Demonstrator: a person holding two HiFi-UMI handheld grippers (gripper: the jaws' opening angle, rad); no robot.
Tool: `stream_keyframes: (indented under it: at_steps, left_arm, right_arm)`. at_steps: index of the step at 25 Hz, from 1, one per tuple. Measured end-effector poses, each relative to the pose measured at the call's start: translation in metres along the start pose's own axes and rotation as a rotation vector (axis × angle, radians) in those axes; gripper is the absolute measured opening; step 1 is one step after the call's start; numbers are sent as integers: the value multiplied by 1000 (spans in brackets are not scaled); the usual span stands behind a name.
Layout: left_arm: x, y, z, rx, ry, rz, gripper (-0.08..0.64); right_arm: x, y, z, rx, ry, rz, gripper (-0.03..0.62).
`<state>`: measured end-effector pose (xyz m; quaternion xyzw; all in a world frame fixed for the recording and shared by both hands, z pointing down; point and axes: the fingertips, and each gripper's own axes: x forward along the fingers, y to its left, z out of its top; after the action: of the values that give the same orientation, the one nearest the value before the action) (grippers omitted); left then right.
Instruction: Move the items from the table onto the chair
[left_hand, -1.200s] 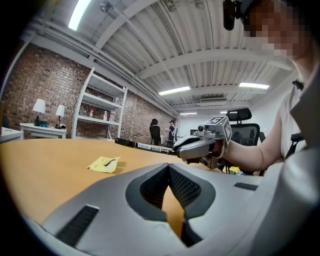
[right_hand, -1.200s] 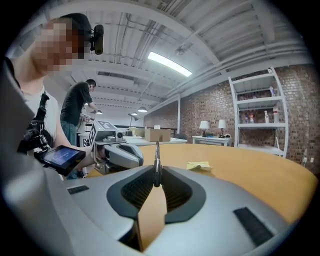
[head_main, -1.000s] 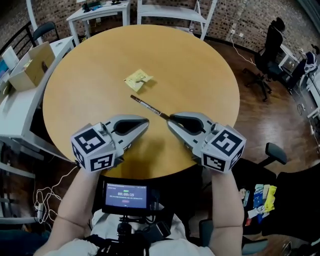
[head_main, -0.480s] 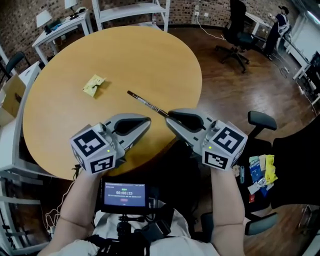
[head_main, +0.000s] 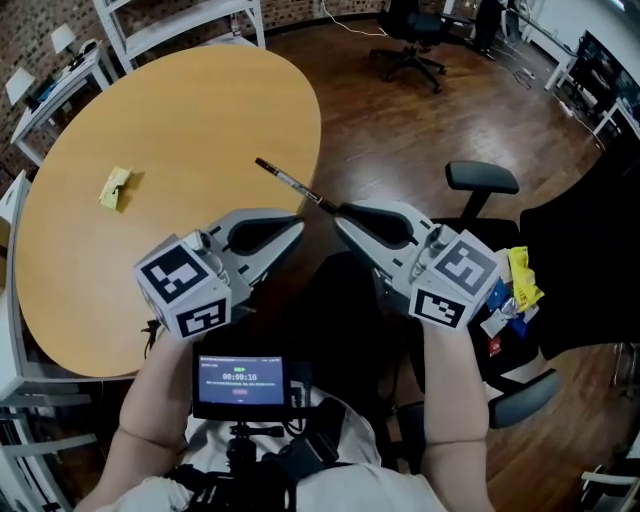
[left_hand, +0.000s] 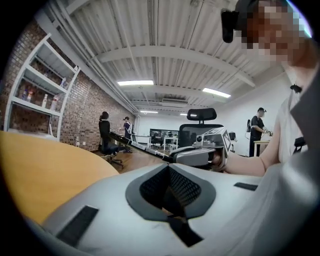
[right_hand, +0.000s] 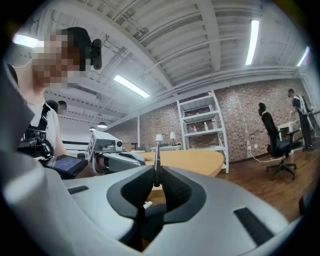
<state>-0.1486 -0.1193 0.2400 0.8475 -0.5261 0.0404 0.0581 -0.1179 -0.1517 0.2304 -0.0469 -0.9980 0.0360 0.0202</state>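
My right gripper (head_main: 340, 211) is shut on one end of a dark pen (head_main: 288, 181), held in the air over the table's right edge. In the right gripper view the pen (right_hand: 156, 156) stands up between the pressed pads. My left gripper (head_main: 298, 224) is shut with nothing in it, close beside the right one. A crumpled yellow note (head_main: 115, 186) lies on the round wooden table (head_main: 180, 120) at the left. The black office chair (head_main: 570, 250) is at the right, with several coloured packets (head_main: 516, 288) on its seat.
The chair's armrests (head_main: 482, 177) stick out towards me over the wooden floor (head_main: 400, 130). White shelving (head_main: 170, 25) and desks stand behind the table. More office chairs (head_main: 405, 30) are at the top. A small screen (head_main: 240, 378) sits at my chest.
The view has swung to the right: the table has slid left and the chair has come nearer. Both grippers keep their pose, the right one still holding the pen, now past the table's edge.
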Motion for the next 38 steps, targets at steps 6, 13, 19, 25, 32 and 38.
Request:
stream_keyframes:
  at_steps: [6,13,19,25,32,38]
  left_arm:
    - [52,-38,6,23,14,-106,9]
    - [99,-66,8,10,15,-239,9]
    - [152,-99,-9,-13,17,-310,9]
    - [170,-122,-45,0,19,-362,9]
    - [212,-155,-78,-17,39,-464,9]
    - [232,-168,-91,-71,51,-498,9]
  right_arm:
    - [-55,-20,-4,22,-30,-103,61]
    - [-111,-33,-13,52,-20,-240,61]
    - [-176,-54,-40,98,-40,-343,61]
    - [-207,-56,-72,160,-18,-445,61]
    - [-279,-88,-129,254,35,-652,60]
    - [-322,-104,-195,309,146,-798,60]
